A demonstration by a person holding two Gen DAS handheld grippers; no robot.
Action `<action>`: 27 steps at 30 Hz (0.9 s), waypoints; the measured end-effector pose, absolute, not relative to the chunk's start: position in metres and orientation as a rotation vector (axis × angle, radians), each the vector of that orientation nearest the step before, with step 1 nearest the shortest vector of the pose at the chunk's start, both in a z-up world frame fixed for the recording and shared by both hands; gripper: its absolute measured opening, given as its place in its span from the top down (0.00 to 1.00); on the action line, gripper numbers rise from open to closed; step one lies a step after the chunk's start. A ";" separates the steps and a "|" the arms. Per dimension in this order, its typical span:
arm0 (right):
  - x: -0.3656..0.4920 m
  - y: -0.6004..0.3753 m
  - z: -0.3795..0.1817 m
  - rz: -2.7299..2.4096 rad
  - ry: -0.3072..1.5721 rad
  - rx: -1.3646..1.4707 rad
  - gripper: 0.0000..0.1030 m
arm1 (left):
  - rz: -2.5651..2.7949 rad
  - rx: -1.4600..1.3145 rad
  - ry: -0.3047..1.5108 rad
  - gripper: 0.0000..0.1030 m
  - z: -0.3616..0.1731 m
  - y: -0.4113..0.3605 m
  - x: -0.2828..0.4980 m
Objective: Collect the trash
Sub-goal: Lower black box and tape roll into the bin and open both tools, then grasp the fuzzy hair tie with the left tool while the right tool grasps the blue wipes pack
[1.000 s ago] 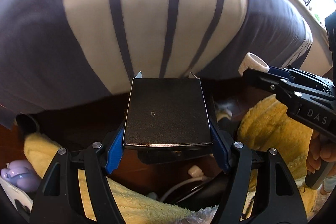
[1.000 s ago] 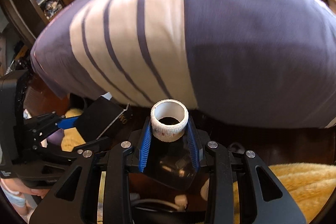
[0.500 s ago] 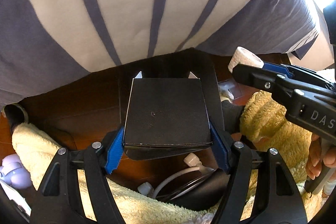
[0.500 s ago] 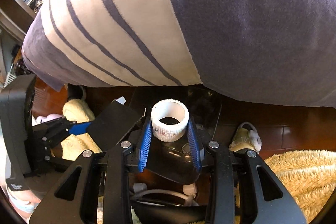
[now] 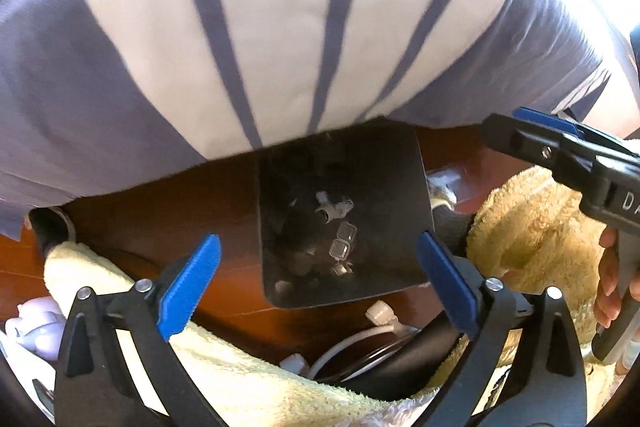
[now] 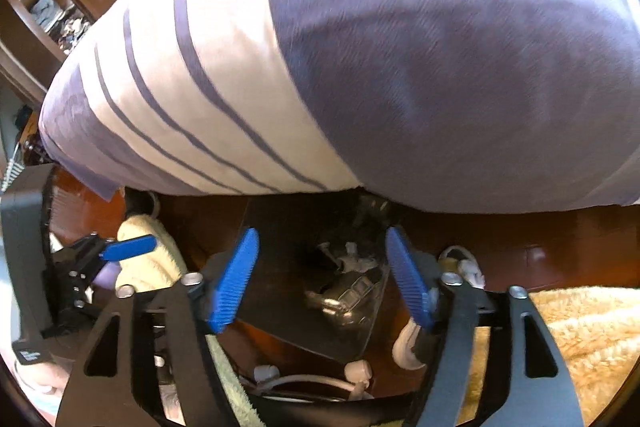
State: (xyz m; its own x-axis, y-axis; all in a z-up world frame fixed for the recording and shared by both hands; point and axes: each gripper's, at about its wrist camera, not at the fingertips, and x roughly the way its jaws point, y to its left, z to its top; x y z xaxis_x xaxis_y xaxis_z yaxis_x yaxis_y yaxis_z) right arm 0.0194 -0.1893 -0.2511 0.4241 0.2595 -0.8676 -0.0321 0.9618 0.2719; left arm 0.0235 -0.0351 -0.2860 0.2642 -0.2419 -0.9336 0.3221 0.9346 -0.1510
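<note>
A black trash bin (image 5: 400, 259) stands on the dark wood floor below me, its inside holding clear plastic bits (image 5: 338, 227) and other small trash. It also shows in the right wrist view (image 6: 280, 291). My left gripper (image 5: 316, 259) is open and empty above the bin's mouth. My right gripper (image 6: 322, 263) is open and empty above the same bin; it shows in the left wrist view (image 5: 532, 135) at the right. The black box and the white tape roll are not visible in either gripper.
The person's striped purple and white shirt (image 5: 280, 27) fills the upper half of both views. Yellow towels (image 5: 532, 231) lie right and left (image 5: 92, 267) of the bin. White cables and plugs (image 5: 380, 315) lie on the floor near me. A lilac toy (image 5: 32, 323) sits far left.
Both grippers have opened. The black box is out of my left gripper and the white tape roll is out of my right gripper. The bin's inside now shows below.
</note>
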 end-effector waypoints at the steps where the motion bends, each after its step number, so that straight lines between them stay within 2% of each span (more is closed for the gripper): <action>1: 0.019 -0.190 -0.248 0.176 1.110 0.222 0.19 | -0.378 0.071 1.235 0.08 -0.281 -0.032 0.024; 4: 0.015 -0.193 -0.236 0.153 1.075 0.206 0.16 | -0.357 0.063 1.180 0.08 -0.258 -0.021 0.024; 14: 0.016 -0.210 -0.185 0.123 0.957 0.199 0.16 | -0.318 0.034 1.034 0.08 -0.196 -0.006 0.027; 27: 0.081 -0.239 -0.128 0.052 0.853 0.157 0.16 | -0.278 0.076 0.895 0.08 -0.130 -0.015 0.087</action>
State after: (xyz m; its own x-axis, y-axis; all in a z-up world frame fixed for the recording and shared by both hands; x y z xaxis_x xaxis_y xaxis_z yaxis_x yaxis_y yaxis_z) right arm 0.0806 -0.2385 -0.1276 0.6576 0.1089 -0.7455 0.0169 0.9871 0.1590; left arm 0.0872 -0.0146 -0.1300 0.5923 -0.2073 -0.7786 0.2708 0.9613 -0.0500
